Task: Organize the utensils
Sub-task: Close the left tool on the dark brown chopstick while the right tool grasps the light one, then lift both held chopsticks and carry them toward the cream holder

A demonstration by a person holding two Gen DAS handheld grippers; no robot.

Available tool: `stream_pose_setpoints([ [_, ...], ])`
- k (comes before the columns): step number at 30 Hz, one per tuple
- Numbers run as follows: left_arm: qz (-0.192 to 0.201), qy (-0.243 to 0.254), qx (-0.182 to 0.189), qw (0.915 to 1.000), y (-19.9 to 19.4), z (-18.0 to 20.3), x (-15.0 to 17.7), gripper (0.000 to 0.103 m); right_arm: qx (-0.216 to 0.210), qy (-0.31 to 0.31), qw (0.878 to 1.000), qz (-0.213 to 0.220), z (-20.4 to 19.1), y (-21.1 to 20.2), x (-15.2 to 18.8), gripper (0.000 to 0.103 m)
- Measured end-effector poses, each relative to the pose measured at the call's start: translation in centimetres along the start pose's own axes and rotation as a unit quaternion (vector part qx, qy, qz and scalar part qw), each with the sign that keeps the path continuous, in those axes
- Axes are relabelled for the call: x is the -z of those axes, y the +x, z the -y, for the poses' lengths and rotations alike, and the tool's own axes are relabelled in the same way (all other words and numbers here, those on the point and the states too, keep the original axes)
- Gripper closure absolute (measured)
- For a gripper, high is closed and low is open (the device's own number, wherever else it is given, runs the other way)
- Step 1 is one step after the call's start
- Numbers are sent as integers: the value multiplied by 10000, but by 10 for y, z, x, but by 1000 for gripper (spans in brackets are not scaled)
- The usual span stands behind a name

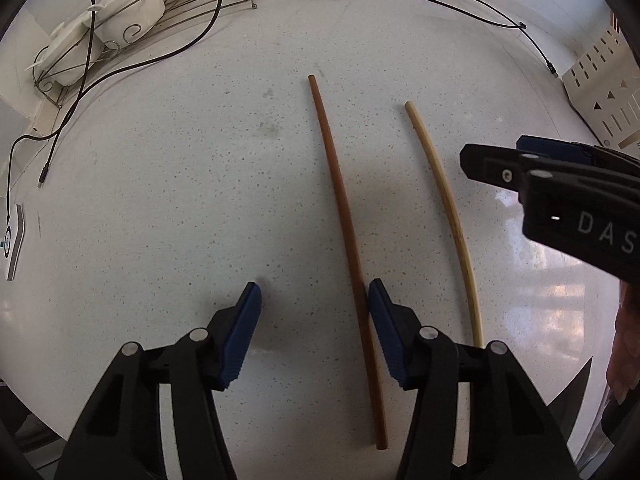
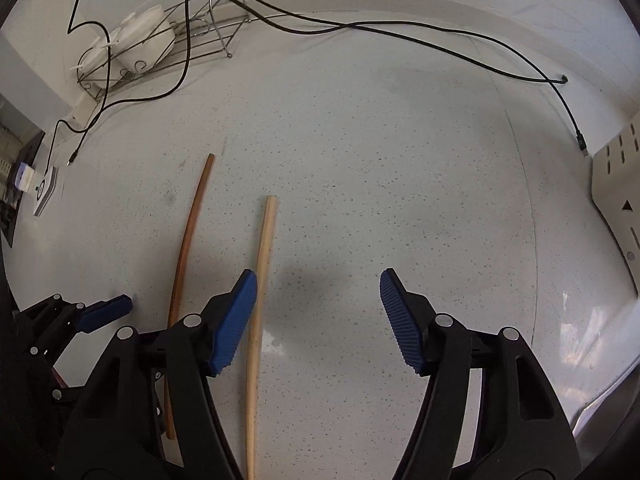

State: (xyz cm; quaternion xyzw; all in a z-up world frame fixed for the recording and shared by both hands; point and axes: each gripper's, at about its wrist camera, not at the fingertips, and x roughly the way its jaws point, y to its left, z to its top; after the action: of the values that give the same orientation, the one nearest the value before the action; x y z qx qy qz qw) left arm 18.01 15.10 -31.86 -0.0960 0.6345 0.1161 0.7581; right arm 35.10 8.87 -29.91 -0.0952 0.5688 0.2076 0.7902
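Cut off: pale chopstick (image 1: 448, 216), near end hidden behind the left gripper (image 1: 314, 332).
Chopsticks: two, pale and brown chopstick (image 1: 344, 232), side by side, apart, flat on the countertop (image 1: 180, 200).
Left gripper: released; brown chopstick against its right pad.
Right gripper (image 2: 318, 320): released; pale chopstick beside its left pad.
Dish rack (image 1: 132, 20): far-left of the chopsticks, two white bowls.

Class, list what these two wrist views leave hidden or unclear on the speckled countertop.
- Left wrist: near end of the pale bamboo chopstick, hidden behind the left hand-held gripper.
- Right wrist: near end of the dark brown wooden chopstick, hidden behind the right hand-held gripper.
- Both views: cream perforated utensil holder, cut off by the edge.
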Motion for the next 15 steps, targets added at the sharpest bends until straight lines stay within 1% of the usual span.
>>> stream_pose_setpoints([
  [1,14,4,-3,10000,0,1,0,54,-3,-46,10000,-61,-4,2,-1,49],
  [2,32,-2,-5,10000,0,2,0,57,-13,-85,9999,-120,-6,5,-1,52],
  [4,46,-16,-11,10000,-1,2,1,61,15,-152,9996,-221,-10,9,-2,53],
  [6,60,-36,-16,10000,0,2,2,65,38,-170,9993,-341,-12,14,-3,58],
  [8,75,-29,-17,10000,-1,1,2,72,7,-175,9990,-411,-15,17,-3,63],
  [9,89,-36,8,10000,-1,0,2,80,1,-220,9988,-427,-17,18,-4,64],
  [12,87,-41,35,9999,0,-1,2,80,-61,-383,9979,-515,-25,19,-4,80],
  [13,87,-32,30,10000,0,-1,1,80,99,-469,9975,-518,-27,20,-4,93],
  [15,78,-8,20,10000,1,0,1,80,168,-584,9967,-532,-30,20,-5,95],
])
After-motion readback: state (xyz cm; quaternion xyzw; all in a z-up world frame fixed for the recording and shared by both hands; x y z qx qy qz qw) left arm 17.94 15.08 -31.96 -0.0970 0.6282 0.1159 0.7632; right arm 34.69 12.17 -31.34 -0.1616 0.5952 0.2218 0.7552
